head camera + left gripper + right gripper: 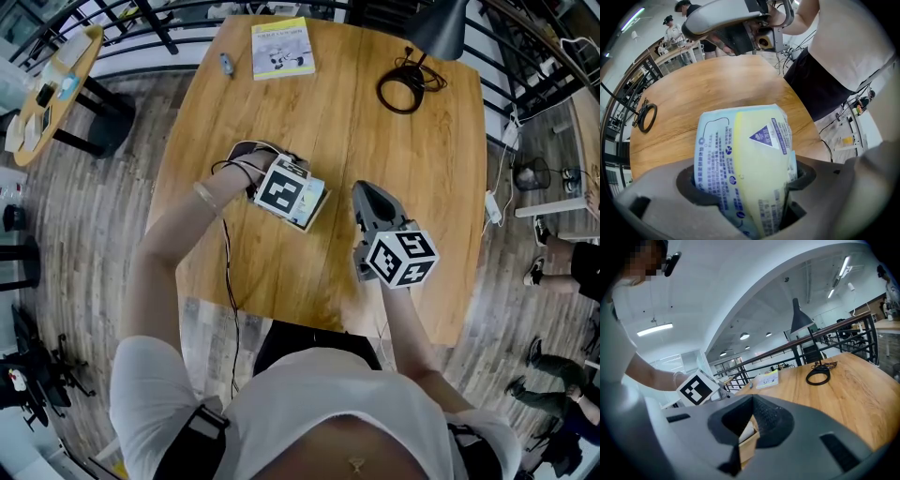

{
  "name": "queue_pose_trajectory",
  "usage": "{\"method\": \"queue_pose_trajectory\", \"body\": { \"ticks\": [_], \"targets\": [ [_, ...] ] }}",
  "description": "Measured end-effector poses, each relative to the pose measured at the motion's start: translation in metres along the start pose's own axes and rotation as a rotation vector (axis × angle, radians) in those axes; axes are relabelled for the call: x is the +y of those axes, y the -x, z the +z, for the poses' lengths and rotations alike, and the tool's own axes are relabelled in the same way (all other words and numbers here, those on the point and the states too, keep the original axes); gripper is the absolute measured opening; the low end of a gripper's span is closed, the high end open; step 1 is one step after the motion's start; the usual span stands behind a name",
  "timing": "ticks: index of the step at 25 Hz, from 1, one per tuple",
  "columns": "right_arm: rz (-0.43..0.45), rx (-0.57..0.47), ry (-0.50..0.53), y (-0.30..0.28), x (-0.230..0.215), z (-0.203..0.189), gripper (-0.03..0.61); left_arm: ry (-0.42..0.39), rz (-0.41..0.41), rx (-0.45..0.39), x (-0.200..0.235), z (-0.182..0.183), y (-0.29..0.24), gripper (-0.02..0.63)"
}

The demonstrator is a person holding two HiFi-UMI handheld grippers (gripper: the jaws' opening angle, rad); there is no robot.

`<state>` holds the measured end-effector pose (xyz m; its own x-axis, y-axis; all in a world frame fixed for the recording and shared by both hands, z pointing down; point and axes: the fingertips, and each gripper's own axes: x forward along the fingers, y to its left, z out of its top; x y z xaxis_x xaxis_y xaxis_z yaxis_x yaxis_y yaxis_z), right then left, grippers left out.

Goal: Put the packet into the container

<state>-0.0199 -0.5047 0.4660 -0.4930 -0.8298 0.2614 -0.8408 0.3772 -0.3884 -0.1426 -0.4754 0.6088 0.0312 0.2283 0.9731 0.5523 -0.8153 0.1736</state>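
Packet (740,140) clamped between the left gripper (750,183) jaws, over the table (703,91)

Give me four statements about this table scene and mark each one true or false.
1. The packet sits between the jaws of the left gripper. True.
2. The booklet lies right beside the right gripper. False: it lies at the far edge of the table, well away from both grippers.
3. A cable lies coiled on the table. True.
4. The packet is red. False: it is pale blue and yellow.
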Motion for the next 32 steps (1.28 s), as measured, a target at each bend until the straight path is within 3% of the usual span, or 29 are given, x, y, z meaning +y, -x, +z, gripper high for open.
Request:
{"method": "queue_pose_trajectory", "body": {
  "ticks": [9,10,11,12,22,25,32],
  "targets": [
    [-0.023,-0.008,-0.026,0.006,-0.008,0.000,0.011,0.018,-0.030,0.035,-0.002,0.000,0.001,0.384],
    [-0.024,-0.009,-0.026,0.006,-0.009,0.000,0.011,0.033,-0.050,0.027,-0.005,0.001,0.005,0.431],
    [-0.025,-0.011,-0.026,0.007,-0.009,0.000,0.011,0.050,-0.066,0.012,-0.007,0.005,0.010,0.535],
    [-0.027,-0.012,-0.026,0.008,-0.010,0.000,0.011,0.059,-0.073,-0.003,-0.008,0.009,0.015,0.545],
    [-0.018,-0.014,-0.027,0.007,-0.008,0.001,0.011,0.042,-0.046,0.033,-0.009,-0.002,0.015,0.545],
    [-0.015,-0.011,-0.026,0.007,-0.007,0.001,0.011,0.074,-0.035,0.001,-0.012,-0.003,0.023,0.543],
    [0.020,-0.007,-0.021,0.000,0.005,0.000,0.011,0.145,0.007,0.034,-0.015,-0.022,0.043,0.543]
  ]
}}
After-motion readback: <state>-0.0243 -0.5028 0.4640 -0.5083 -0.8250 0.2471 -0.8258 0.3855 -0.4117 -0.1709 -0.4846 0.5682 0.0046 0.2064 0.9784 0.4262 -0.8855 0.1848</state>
